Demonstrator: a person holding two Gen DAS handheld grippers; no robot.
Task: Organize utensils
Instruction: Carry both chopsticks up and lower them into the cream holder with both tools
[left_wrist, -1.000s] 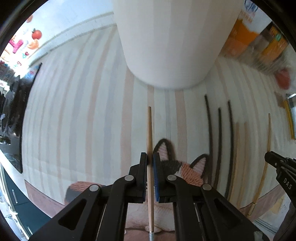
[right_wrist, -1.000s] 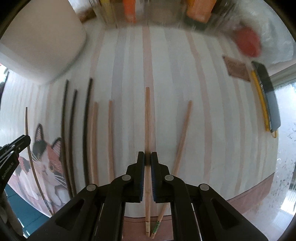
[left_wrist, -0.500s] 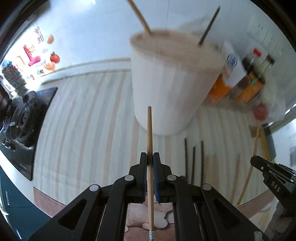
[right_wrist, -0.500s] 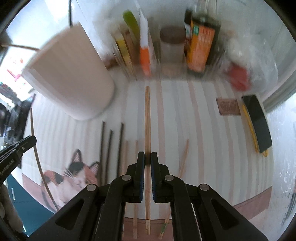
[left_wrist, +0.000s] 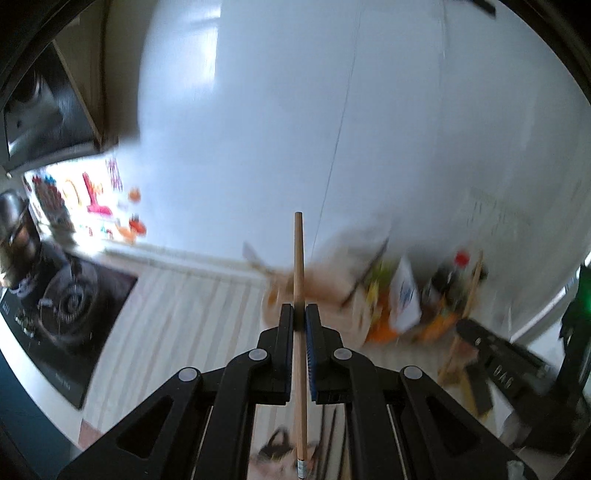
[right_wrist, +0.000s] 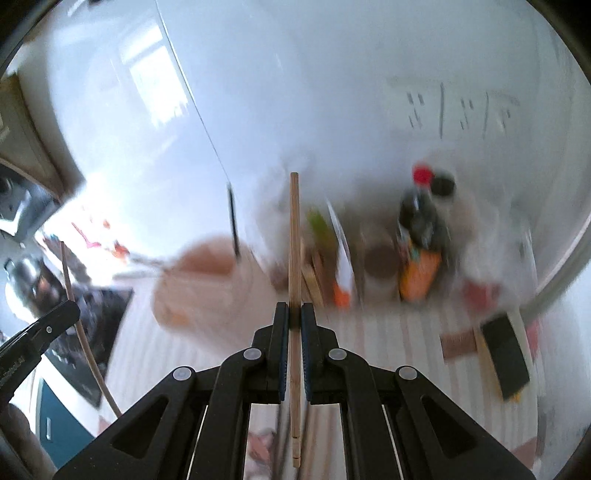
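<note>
The left gripper (left_wrist: 299, 314) is black with blue pads (left_wrist: 310, 354), and clamps a plain light-brown wooden chopstick (left_wrist: 298, 280). The right gripper (right_wrist: 294, 312) has the same black body and blue pads (right_wrist: 282, 350), closed on a pale tan chopstick (right_wrist: 294, 236). At centre left of the right view, the holder cup (right_wrist: 207, 284) blurs pinkish beige. The counter mat (left_wrist: 177, 317) carries cream and soft beige-pink stripes. A dark bottle (right_wrist: 421, 236) has a red cap and orange label. The wall (left_wrist: 332, 110) is glossy white.
</note>
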